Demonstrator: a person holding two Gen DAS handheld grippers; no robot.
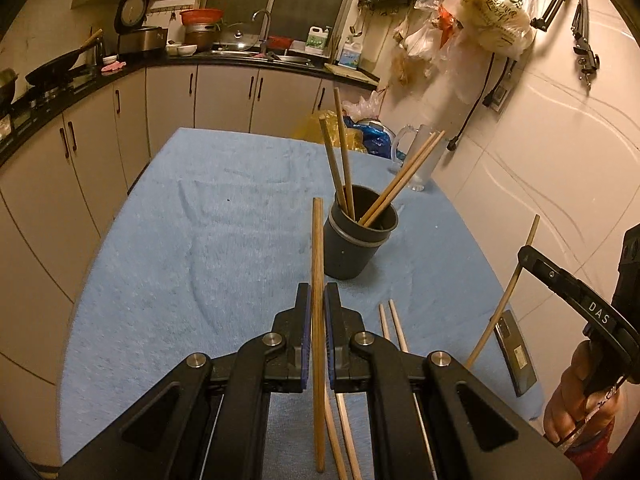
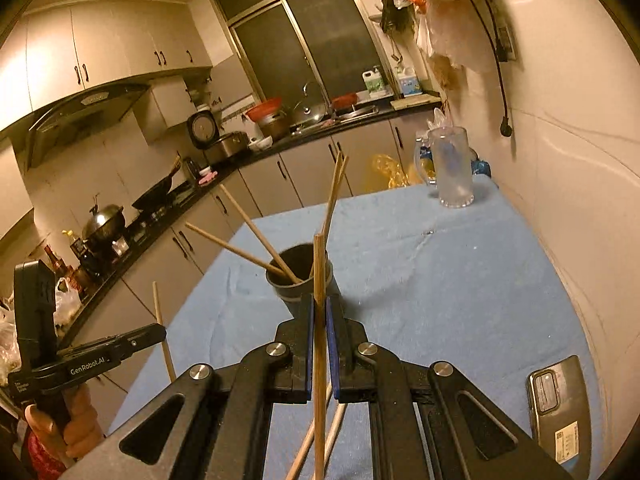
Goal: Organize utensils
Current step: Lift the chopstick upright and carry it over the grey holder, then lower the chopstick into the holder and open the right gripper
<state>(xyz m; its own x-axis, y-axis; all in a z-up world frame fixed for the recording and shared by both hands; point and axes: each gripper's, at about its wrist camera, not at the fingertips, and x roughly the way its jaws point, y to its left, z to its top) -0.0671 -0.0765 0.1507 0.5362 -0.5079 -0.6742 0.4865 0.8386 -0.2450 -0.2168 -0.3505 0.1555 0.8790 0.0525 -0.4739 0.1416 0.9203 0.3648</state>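
A dark grey cup (image 1: 356,236) stands on the blue cloth (image 1: 200,248) with several wooden chopsticks leaning in it. My left gripper (image 1: 318,304) is shut on one upright wooden chopstick (image 1: 317,240), held above the cloth just short of the cup. My right gripper (image 2: 319,316) is shut on another wooden chopstick (image 2: 319,264), right in front of the same cup (image 2: 300,280). From the left wrist view the right gripper's finger (image 1: 560,280) shows at the right edge with its chopstick (image 1: 508,300). Two loose chopsticks (image 1: 394,324) lie on the cloth below the grippers.
A phone (image 2: 560,408) lies on the cloth near the wall at the right. A clear glass mug (image 2: 452,168) stands at the table's far right corner. Plastic bags (image 1: 480,28) hang on the wall. Kitchen cabinets and a counter run along the left and back.
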